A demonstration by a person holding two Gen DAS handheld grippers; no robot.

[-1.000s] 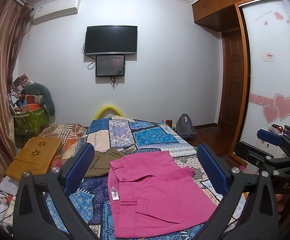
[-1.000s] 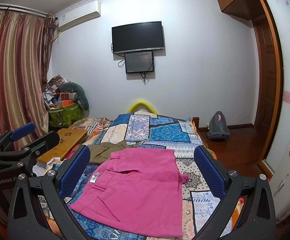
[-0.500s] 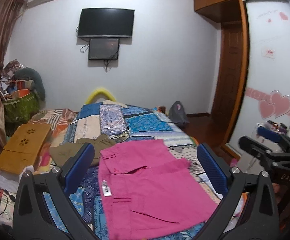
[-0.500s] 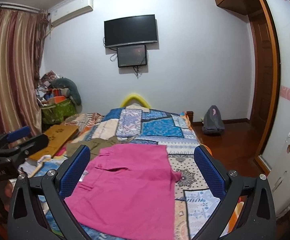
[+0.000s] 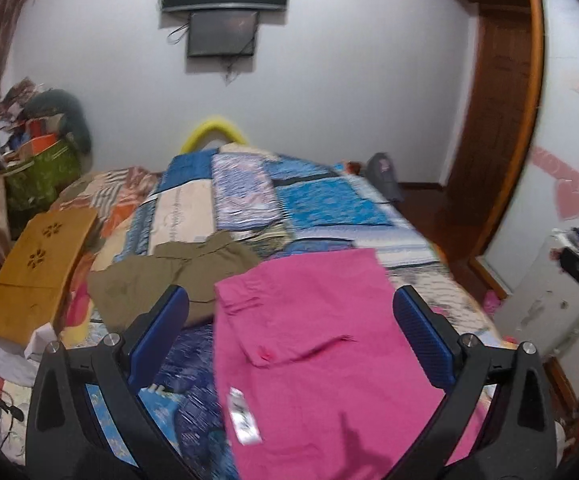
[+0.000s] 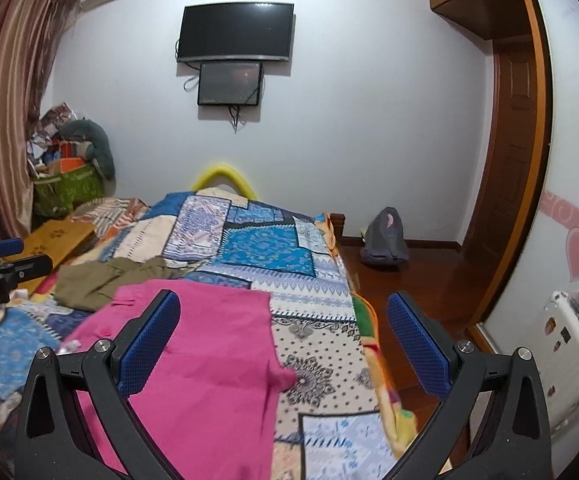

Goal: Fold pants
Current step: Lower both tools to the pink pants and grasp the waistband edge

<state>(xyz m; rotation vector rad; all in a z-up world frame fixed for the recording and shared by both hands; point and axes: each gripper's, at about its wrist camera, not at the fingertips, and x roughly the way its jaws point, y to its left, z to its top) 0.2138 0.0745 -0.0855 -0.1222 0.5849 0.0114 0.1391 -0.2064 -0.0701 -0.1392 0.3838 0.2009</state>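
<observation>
Left wrist view takes in the bed (image 5: pixel 245 196) first, its patchwork spread giving a broad, flat surface, which is probably why the folding is done here rather than on the cluttered floor side. On the near part of that spread lie the pink pants (image 5: pixel 321 340), laid out flat with the waistband toward the far wall and a white tag (image 5: pixel 243 416) showing at their left edge; they look partly doubled over already, with a pocket flap turned up near the middle, though how many layers there are cannot be told. Just beyond their upper left corner sits an olive garment (image 5: pixel 161 276), touching or nearly touching the pink cloth, apparently set aside so it stays out of the fold.

Both tools hang above the cloth and grip nothing. The left gripper (image 5: pixel 289 336) has its blue pads spread wide, framing the pants' upper half. The right gripper (image 6: pixel 283 340) is equally wide apart, hovering over the pants' right edge (image 6: pixel 269 332), where a small corner sticks out onto the spread. Such wide spacing suits a descent onto a hem, likely the next grasp.
</observation>
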